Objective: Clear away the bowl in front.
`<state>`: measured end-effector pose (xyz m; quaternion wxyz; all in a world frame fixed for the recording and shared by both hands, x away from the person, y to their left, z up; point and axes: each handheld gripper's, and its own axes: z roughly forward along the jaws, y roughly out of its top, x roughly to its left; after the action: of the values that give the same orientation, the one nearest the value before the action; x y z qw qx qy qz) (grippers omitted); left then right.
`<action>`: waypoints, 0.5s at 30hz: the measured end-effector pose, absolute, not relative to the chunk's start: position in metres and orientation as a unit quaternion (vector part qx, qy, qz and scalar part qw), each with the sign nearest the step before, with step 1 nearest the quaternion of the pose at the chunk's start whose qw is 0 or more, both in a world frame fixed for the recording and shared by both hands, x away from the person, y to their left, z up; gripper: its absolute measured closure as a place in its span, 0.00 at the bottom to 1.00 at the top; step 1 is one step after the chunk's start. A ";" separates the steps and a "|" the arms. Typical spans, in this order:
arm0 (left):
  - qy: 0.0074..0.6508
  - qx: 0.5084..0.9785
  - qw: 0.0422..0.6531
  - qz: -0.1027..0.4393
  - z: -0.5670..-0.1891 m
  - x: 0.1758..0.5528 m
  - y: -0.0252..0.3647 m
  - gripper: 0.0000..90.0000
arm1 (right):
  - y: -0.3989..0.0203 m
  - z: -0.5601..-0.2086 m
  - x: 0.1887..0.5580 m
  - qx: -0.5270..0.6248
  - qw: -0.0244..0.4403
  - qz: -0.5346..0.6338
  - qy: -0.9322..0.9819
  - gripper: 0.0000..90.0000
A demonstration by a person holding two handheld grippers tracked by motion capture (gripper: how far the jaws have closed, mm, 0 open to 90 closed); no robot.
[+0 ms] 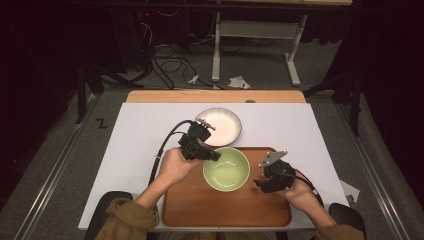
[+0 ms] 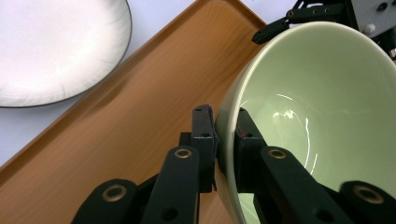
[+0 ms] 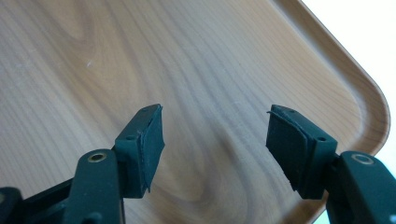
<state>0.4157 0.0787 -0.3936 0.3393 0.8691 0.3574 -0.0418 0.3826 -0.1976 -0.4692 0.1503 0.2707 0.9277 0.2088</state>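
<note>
While the left gripper (image 2: 226, 128) pinches the green bowl's (image 2: 322, 93) rim, the right gripper's (image 3: 215, 140) fingers gape over the tray (image 3: 140, 56).

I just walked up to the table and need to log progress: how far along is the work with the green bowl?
Done: the green bowl is over the wooden tray. In hand: the left gripper is clamped on its rim, one jaw inside and one outside; whether it is resting or lifted is unclear. The right gripper hangs open over bare tray. Left: the white plate sits off the tray on the table.
</note>
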 end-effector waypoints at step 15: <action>0.375 0.860 0.344 -0.037 -0.414 0.416 0.079 0.91 | -0.197 -0.469 0.382 0.271 0.150 0.210 0.927 0.41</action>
<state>0.4157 0.0791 -0.4141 0.3437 0.8599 0.3755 -0.0370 0.3822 -0.1972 -0.4690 0.1504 0.2708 0.9274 0.2097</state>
